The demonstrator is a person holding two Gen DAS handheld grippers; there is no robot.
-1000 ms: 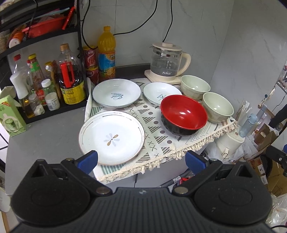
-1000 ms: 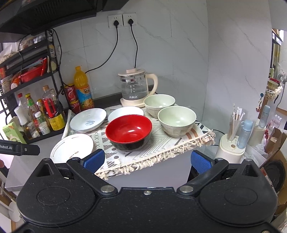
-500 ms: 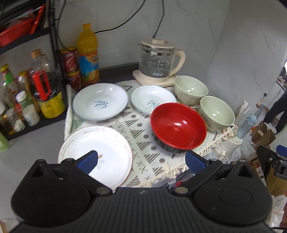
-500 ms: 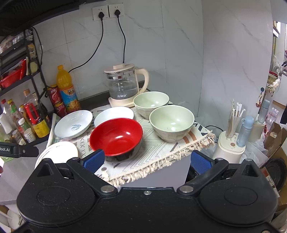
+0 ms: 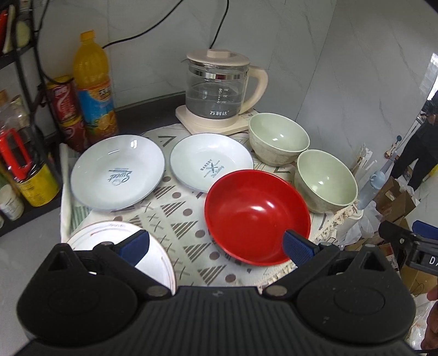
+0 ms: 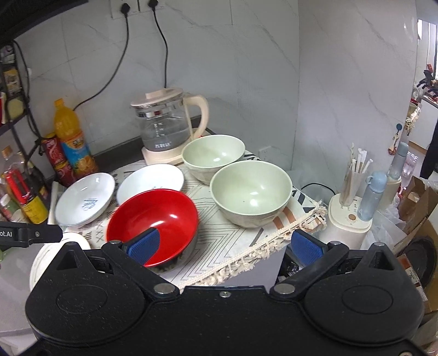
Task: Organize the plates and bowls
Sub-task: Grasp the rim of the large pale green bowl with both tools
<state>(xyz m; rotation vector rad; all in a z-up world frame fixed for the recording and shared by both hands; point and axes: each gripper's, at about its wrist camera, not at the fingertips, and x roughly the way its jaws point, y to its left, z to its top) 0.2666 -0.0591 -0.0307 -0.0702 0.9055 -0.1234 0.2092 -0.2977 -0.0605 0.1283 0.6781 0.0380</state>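
**Both grippers closing in on the dishes**

Vs a sec ago, both cams are sitting nearer the mat: the flat plate (image 5: 161, 263) is now sliding mostly under the left gripper (image 5: 216, 247), and the red bowl (image 5: 257, 216) is filling more of both views. In the right wrist view the right gripper (image 6: 224, 246) is hanging w/ its left pad over the red bowl's rim, the other pad over the mat's fringe. Both grippers are staying wide apart, holding nothing.

Everything is sitting on a patterned mat (image 5: 178, 216) w/ a fringed edge, spread on a grey counter (image 5: 30, 246) in a corner of marble-look walls (image 6: 342, 82). A glass kettle (image 5: 219, 90) is standing at the back on its base, touching the mat's far edge. An orange drink bottle (image 5: 93, 82) and red cans (image 5: 64, 109) are standing to the left, by a rack of sauce bottles (image 5: 19, 164). Two plugs (image 6: 137, 4) are sitting in wall sockets above.

Count: 3 plates, i.e. 2 deep white ones w/ blue print, the left printed plate (image 5: 117, 172) and the right printed plate (image 5: 210, 161) side by side, plus the flat one in front. 3 bowls, i.e. 1 red, plus the far green bowl (image 5: 279, 139) and the near green bowl (image 5: 325, 180) just beside each other on the right.
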